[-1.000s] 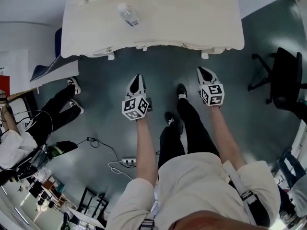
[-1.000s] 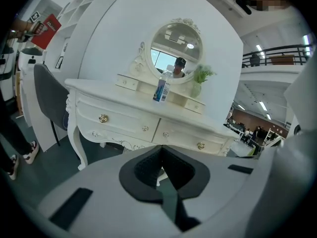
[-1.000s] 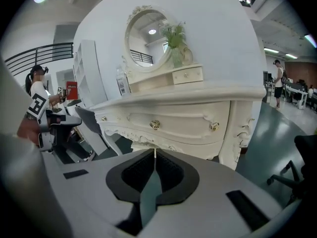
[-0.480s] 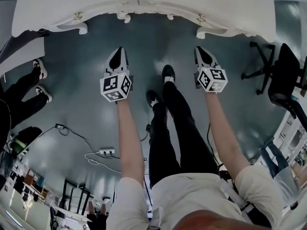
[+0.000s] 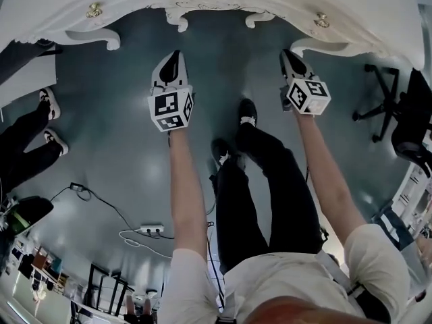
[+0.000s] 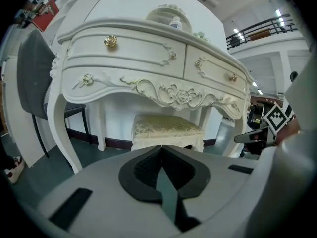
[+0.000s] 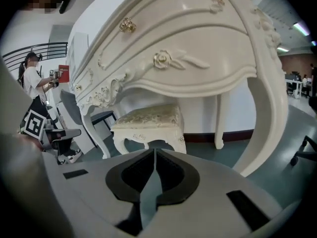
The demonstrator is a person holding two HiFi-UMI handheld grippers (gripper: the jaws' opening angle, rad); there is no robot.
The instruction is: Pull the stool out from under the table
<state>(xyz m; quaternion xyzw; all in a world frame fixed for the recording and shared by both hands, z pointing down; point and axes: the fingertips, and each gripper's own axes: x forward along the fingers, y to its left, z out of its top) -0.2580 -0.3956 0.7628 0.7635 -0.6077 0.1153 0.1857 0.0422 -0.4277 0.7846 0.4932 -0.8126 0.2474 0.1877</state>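
Observation:
A cream stool with a padded patterned seat [image 6: 168, 129] stands under the white carved dressing table [image 6: 148, 58], between its legs. The right gripper view shows the same stool [image 7: 148, 119] beneath the table's curved front [image 7: 198, 48]. From the head view only the table's front edge [image 5: 216, 2] shows; the stool is hidden below it. My left gripper [image 5: 172, 55] and right gripper [image 5: 288, 55] hang side by side just short of that edge, both pointing at the table. Each is shut with nothing between its fingers, as the closed left gripper [image 6: 162, 148] and right gripper [image 7: 154, 151] show.
A black office chair [image 5: 405, 113] stands at the right. Another person's legs [image 5: 30, 147] are at the left, near a grey chair [image 6: 34, 78]. A power strip with cable [image 5: 152, 229] lies on the floor behind. My own shoes [image 5: 246, 110] are between the grippers. A bottle [image 6: 176, 23] stands on the table.
I have stepped closer to the table: its front edge now fills the top of the head view and the tabletop with the bottle has left it. Both grippers stayed shut.

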